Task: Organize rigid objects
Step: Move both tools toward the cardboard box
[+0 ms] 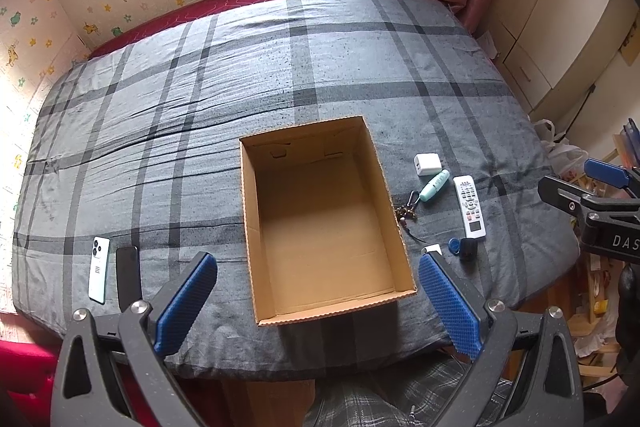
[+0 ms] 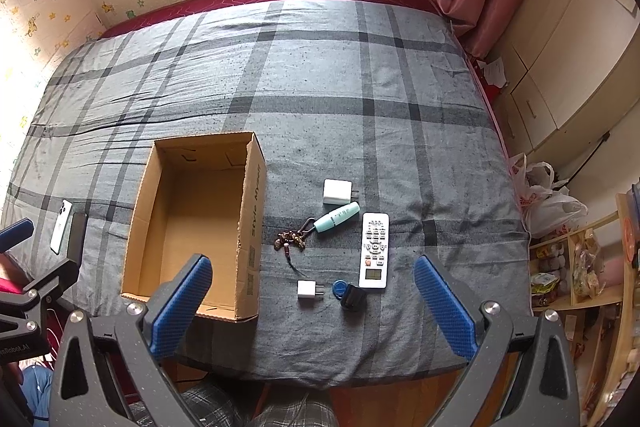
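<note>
Nothing packed yet, so really just picking a first grab here. Going left to right across the bed (image 1: 320, 39): white phone (image 1: 99, 269) and dark phone (image 1: 128, 277) lying side by side near the left edge, then the empty cardboard box (image 1: 250, 227) in the middle. Right of it a keychain (image 2: 294, 239) almost at the box wall, big white charger (image 2: 337, 191), mint tube (image 2: 337, 217), remote (image 2: 375, 250), small white plug (image 2: 307, 291), blue tag (image 2: 338, 288) touching a black lump (image 2: 353, 297).

Left hand-held gripper (image 1: 316, 301) spread wide, empty, hovering over the box's near end. Right hand-held gripper (image 2: 314, 305) also wide, empty, over the small plug.

Probably easiest: drop straight on the plug, pinch across its flat sides, not the prongs. Soft bedding, so press lightly.
</note>
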`<state>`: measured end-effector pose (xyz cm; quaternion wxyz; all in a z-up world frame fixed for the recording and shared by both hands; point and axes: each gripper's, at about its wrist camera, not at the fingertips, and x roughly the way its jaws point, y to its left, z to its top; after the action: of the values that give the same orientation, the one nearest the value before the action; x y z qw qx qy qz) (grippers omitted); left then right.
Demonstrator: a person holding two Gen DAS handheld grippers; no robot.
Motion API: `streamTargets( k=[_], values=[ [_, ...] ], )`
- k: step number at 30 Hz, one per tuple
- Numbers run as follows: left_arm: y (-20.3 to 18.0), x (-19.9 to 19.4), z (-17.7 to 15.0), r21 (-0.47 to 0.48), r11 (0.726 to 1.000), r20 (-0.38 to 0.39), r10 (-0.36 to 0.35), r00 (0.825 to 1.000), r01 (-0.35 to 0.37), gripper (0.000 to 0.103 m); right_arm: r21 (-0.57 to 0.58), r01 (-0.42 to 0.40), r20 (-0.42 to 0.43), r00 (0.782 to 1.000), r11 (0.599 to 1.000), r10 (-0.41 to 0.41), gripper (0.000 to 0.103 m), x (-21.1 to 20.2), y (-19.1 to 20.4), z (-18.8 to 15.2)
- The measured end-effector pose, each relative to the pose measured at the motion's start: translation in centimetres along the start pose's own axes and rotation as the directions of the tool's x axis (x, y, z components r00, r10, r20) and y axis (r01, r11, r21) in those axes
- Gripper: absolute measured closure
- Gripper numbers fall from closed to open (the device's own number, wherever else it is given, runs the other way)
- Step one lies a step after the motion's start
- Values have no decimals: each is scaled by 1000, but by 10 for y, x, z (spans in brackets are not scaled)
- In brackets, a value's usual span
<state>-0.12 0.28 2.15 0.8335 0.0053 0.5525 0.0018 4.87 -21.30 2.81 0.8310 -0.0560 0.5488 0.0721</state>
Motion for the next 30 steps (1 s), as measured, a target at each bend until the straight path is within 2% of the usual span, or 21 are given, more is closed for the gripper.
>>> streamTargets(
  k=[30],
  values=[
    [6, 10, 9, -8, 1000, -20, 7, 1000, -7, 0, 23, -17, -8, 1000, 1000, 17, 0, 10, -5, 8]
  ],
)
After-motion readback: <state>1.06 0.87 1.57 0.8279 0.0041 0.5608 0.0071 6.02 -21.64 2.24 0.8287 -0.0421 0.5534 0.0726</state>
